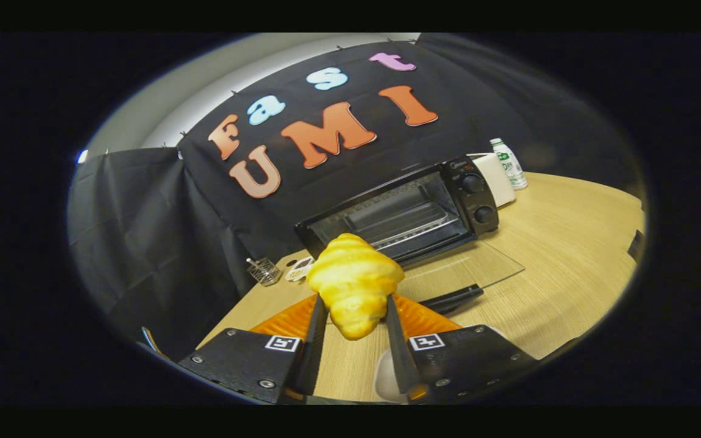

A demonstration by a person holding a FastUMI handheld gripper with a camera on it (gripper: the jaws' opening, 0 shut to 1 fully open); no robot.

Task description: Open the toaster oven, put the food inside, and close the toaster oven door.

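A yellow croissant (355, 283) is held up off the table, pinched between both fingers of my gripper (353, 304), which is shut on it. Beyond the croissant stands a black toaster oven (408, 210) on the wooden table (569, 243). Its glass door (460, 271) lies folded down flat toward me, with the dark handle (457, 298) at its near edge. The oven's cavity is open, and a wire rack (405, 222) shows inside. Two knobs (477, 198) sit on the oven's right panel.
A white box (496, 176) and a small bottle (509, 163) stand right of the oven. A small wire basket (263, 271) and a white item (299, 267) lie left of it near the table edge. A white object (387, 377) lies under the fingers.
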